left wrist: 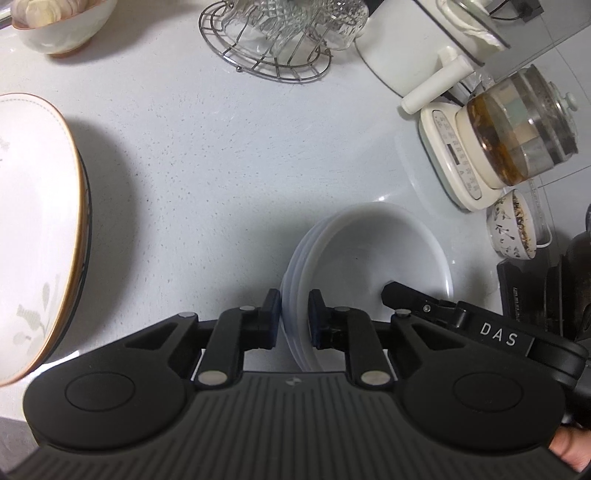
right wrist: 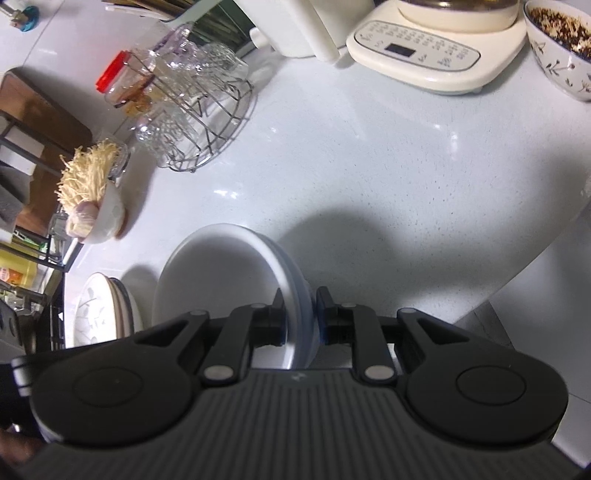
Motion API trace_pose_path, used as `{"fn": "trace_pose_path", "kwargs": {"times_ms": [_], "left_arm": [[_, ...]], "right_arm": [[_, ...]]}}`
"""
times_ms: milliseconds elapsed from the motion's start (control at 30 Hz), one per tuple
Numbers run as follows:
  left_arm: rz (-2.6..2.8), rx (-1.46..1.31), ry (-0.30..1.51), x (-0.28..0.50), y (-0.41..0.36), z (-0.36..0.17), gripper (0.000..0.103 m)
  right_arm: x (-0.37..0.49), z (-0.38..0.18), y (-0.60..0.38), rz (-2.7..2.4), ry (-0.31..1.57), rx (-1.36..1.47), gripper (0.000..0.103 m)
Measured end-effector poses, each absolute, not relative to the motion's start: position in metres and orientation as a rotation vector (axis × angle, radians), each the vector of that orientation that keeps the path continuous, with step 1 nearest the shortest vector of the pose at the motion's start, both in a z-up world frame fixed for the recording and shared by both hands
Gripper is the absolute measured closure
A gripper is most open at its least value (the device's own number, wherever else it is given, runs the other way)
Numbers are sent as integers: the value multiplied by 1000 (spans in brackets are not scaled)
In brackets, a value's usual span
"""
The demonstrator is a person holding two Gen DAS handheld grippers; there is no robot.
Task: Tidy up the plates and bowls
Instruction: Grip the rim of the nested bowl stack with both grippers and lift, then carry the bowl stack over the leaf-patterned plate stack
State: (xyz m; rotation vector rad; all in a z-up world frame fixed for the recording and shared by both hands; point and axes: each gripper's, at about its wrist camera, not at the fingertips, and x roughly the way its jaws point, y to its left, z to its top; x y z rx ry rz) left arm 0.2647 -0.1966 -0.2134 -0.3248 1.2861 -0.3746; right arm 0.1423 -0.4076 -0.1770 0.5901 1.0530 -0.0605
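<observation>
- The left gripper [left wrist: 294, 314] had its jaws drawn in narrow on the near-left rim of a stack of white bowls [left wrist: 369, 254], one pad outside the rims and one inside, both pressing on them.
- The right gripper [right wrist: 300, 317] was clamped the same way on the opposite rim of the stack of white bowls [right wrist: 221, 273], pads tight on either face; in the left wrist view its fingertip [left wrist: 397, 291] reached over the stack's right rim.
- The stack sat over the white counter [left wrist: 207, 155]; whether it touched the surface could not be told.
- To the left of the stack, well apart, stood gold-rimmed plates [left wrist: 33, 229], and a broad bare stretch of counter lay between them.
- Far from the stack, a wire rack of glassware [left wrist: 273, 40] and a bowl of garlic [left wrist: 59, 26] lined the back.
- To the right, near the stack, a cream kettle base [left wrist: 454, 155] carried a glass kettle [left wrist: 524, 136], and a patterned small bowl [left wrist: 511, 225] stood just beside the base.
- In the right wrist view the counter's edge [right wrist: 517, 280] fell away just to the right of the gripper.
</observation>
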Motion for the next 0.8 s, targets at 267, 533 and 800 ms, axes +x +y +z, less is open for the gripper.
{"fn": "trace_pose_path", "kwargs": {"times_ms": [267,533,800], "left_arm": [[-371,-338,1257,241,-193,-178,84],[-357,-377,1206,216,-182,-142,84],[-334,-397,1167,196,-173,-116,84]], "right_arm": [[120,-146,-404,-33,1006,567,84],[103,-110,-397,3,960,539,84],[90,-88,-389,27,938,530,84]]}}
